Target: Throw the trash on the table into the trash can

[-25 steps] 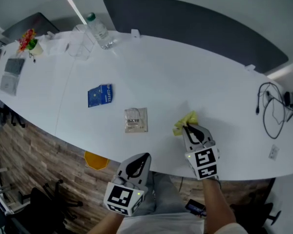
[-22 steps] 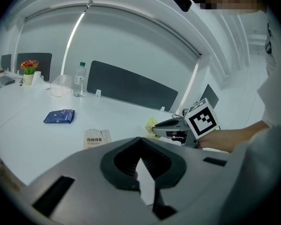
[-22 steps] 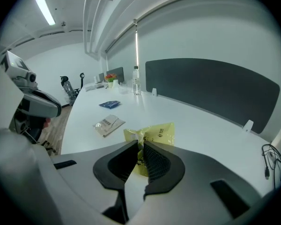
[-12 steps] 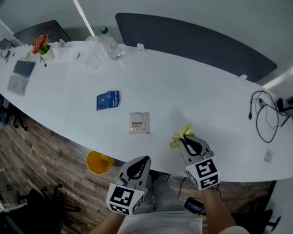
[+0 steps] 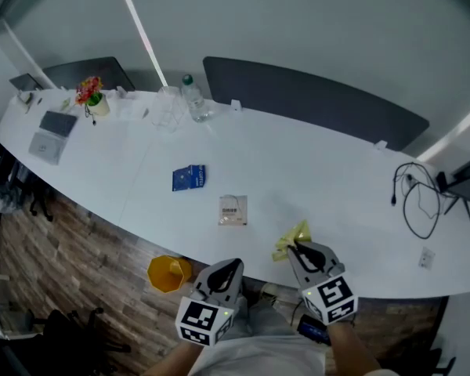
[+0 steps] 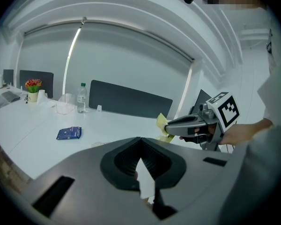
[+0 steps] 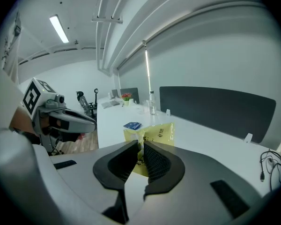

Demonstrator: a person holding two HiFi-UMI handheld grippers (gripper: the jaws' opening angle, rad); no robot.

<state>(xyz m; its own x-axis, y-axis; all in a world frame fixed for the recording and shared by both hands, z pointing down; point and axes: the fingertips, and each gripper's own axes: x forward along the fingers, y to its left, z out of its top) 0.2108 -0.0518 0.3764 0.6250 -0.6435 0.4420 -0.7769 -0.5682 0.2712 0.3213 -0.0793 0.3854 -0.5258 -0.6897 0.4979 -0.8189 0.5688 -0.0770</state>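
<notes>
The white table [image 5: 321, 163] fills the room, and the yellow can [image 5: 169, 272] stands on the floor just off its near edge, down and to the left of both grippers. The left gripper [image 5: 233, 263], jaws together and empty, hangs nearer it. The right gripper [image 5: 296, 246] pinches the yellow wrapper [image 5: 291, 239] over the table's edge, so its carry probably runs leftward and down, past the left one.

Smooth white table [image 5: 337, 171], wood-plank floor [image 5: 70, 249], crinkled glossy yellow wrapper [image 5: 299, 230], clear plastic bottle [image 5: 194, 104]
</notes>
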